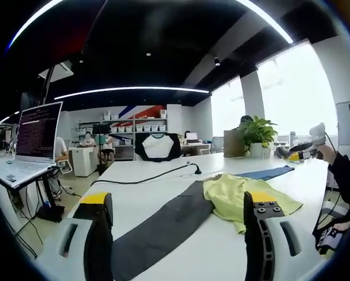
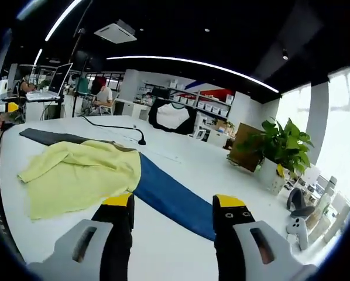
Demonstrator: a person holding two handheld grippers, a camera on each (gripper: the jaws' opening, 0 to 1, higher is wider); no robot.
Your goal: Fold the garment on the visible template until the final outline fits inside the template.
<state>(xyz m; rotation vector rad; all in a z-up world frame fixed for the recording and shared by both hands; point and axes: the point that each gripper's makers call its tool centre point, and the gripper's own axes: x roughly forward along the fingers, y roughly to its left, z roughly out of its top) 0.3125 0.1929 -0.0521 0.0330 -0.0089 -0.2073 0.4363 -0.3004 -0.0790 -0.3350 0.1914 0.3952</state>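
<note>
A yellow-green garment [image 1: 245,196] lies crumpled on the white table [image 1: 163,175], across a long template strip whose near part is dark grey [image 1: 163,228] and whose far part is blue [image 1: 268,173]. In the right gripper view the garment [image 2: 81,170] is at the left, with the blue strip [image 2: 172,199] running out from under it and the grey end [image 2: 52,137] beyond. My left gripper [image 1: 178,225] is open above the grey strip, empty. My right gripper [image 2: 172,219] is open over the blue strip, empty. The right gripper [image 1: 306,149] also appears far right in the left gripper view, held by a hand.
A black cable [image 1: 157,175] runs across the table behind the garment. A potted plant [image 1: 258,137] and a brown box [image 2: 245,149] stand at the far end. A laptop [image 1: 37,137] sits on a stand to the left. People sit at desks in the background.
</note>
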